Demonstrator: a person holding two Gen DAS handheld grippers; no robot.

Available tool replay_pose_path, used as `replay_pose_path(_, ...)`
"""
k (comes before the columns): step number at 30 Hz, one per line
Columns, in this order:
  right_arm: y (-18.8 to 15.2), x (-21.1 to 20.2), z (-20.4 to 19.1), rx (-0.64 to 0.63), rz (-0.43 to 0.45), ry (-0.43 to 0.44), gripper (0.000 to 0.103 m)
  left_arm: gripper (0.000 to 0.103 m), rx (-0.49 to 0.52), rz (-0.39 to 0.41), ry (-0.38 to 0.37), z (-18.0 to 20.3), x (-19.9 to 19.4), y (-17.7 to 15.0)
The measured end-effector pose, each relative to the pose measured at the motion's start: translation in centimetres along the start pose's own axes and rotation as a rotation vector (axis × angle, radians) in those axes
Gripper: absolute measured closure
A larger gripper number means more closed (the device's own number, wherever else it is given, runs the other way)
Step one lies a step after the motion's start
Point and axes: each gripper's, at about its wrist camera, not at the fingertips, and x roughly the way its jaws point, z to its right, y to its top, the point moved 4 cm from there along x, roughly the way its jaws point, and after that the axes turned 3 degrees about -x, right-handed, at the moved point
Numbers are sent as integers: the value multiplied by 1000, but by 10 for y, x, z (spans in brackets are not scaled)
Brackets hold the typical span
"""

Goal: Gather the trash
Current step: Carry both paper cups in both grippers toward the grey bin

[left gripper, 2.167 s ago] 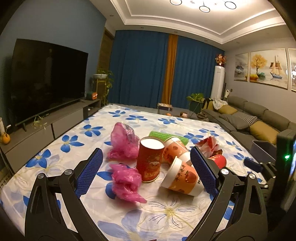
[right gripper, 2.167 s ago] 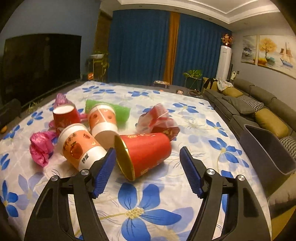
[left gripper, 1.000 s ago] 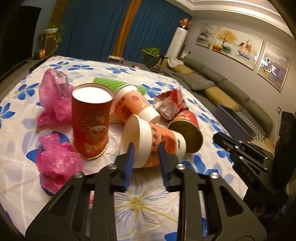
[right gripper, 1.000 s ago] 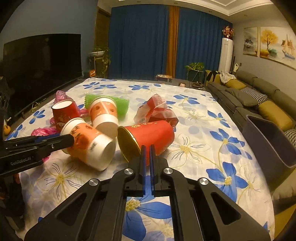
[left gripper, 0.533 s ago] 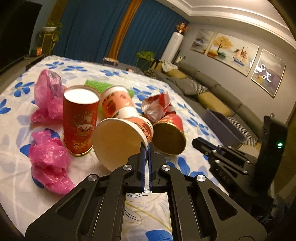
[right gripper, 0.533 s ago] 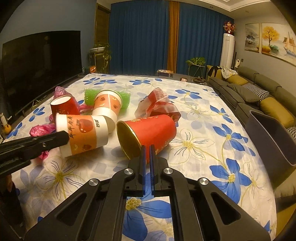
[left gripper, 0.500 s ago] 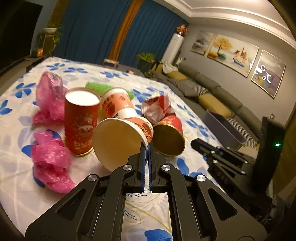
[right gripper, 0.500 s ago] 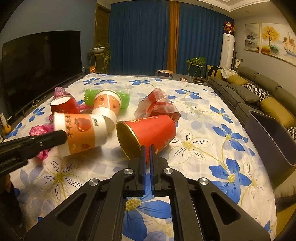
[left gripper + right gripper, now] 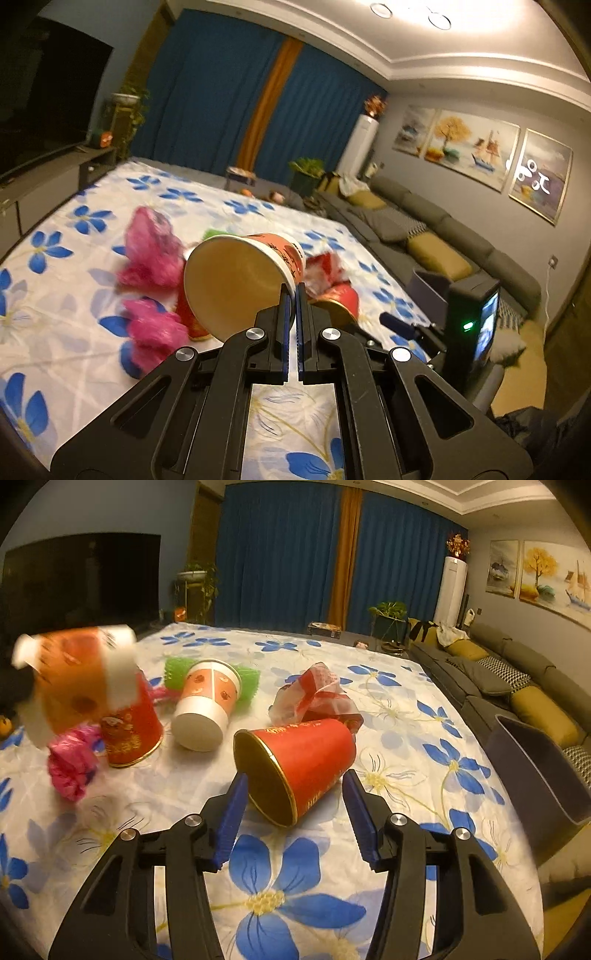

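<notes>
My left gripper (image 9: pixel 291 295) is shut on the rim of an orange-and-white paper cup (image 9: pixel 236 284) and holds it clear of the flowered cloth, mouth toward the camera. The same cup shows blurred at the left of the right wrist view (image 9: pixel 74 675). My right gripper (image 9: pixel 295 794) has its jaws opening. A red paper cup (image 9: pixel 299 764) lies on its side between them, and the pads do not press on it. That red cup (image 9: pixel 338 299) is partly hidden behind the left fingers.
On the cloth (image 9: pixel 184 794) are an upright red cup (image 9: pixel 129 731), a tipped orange-and-white cup (image 9: pixel 207 705), a green item (image 9: pixel 247 683), a red-white wrapper (image 9: pixel 314 694) and pink bags (image 9: pixel 70 764). A grey bin (image 9: pixel 539 768) stands off the right edge by a sofa (image 9: pixel 517 672).
The left gripper closed on the orange-and-white cup's rim and has lifted it off the cloth. The right gripper's jaws, shut at the red cup's rim before, have spread apart.
</notes>
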Motion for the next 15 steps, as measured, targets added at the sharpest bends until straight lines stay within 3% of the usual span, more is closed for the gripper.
replay_pose_path(8,5,25,2,4,-69,-39,79,101,13,10,8,1,-6,3)
replay_pose_path(13,3,22,7,15,-54,-38,99,101,26,6,12,5,-6,-1)
replay_pose_path(15,2,16,11,25,-34,-34,99,101,32,6,12,6,-5,-1)
